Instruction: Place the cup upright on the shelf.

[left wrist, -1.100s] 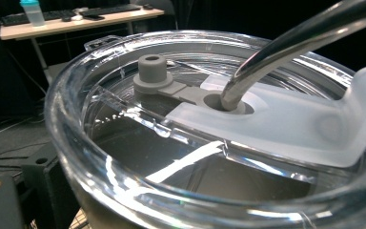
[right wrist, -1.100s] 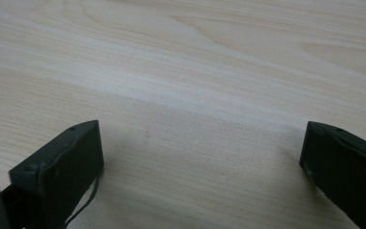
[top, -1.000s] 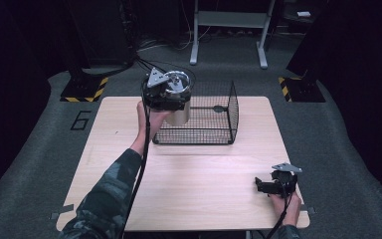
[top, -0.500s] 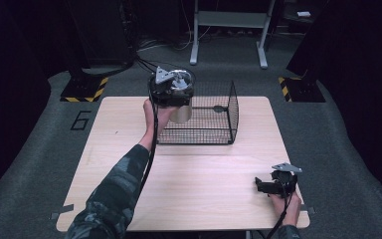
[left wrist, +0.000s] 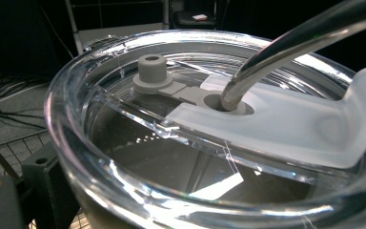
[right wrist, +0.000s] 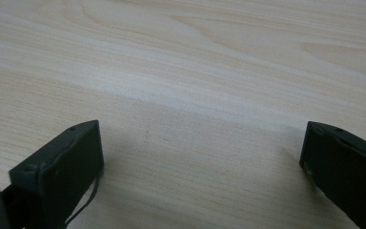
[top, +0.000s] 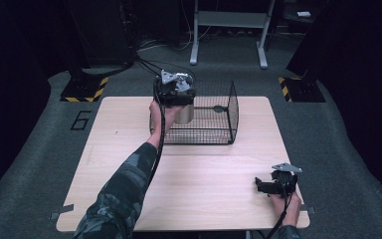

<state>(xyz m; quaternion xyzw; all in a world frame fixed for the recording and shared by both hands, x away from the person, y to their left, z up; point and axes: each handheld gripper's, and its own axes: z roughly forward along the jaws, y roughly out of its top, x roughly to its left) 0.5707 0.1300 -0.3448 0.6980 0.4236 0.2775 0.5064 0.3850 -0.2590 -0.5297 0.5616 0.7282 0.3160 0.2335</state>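
Observation:
My left gripper (top: 175, 91) is shut on a steel tumbler (top: 184, 113) at the left end of a black wire basket (top: 231, 112) on the far side of the table. In the left gripper view the tumbler's clear lid (left wrist: 267, 119) sits very close, with a metal straw (left wrist: 290, 43) through its hole and one black finger (left wrist: 40, 179) at the lower left. Whether the tumbler rests on the basket floor I cannot tell. My right gripper (top: 261, 186) (right wrist: 200, 162) lies open on the table's front right corner, with bare wood between its jaws.
The light wooden table (top: 129, 149) is bare in front of the basket. A metal stand (top: 229, 30) rises behind the table, and yellow-black striped blocks (top: 84, 89) lie on the dark floor. The person's left forearm (top: 129, 184) crosses the table's middle left.
My left gripper has carried the tumbler slightly to the right and farther over the basket's left end. The right gripper has stayed still.

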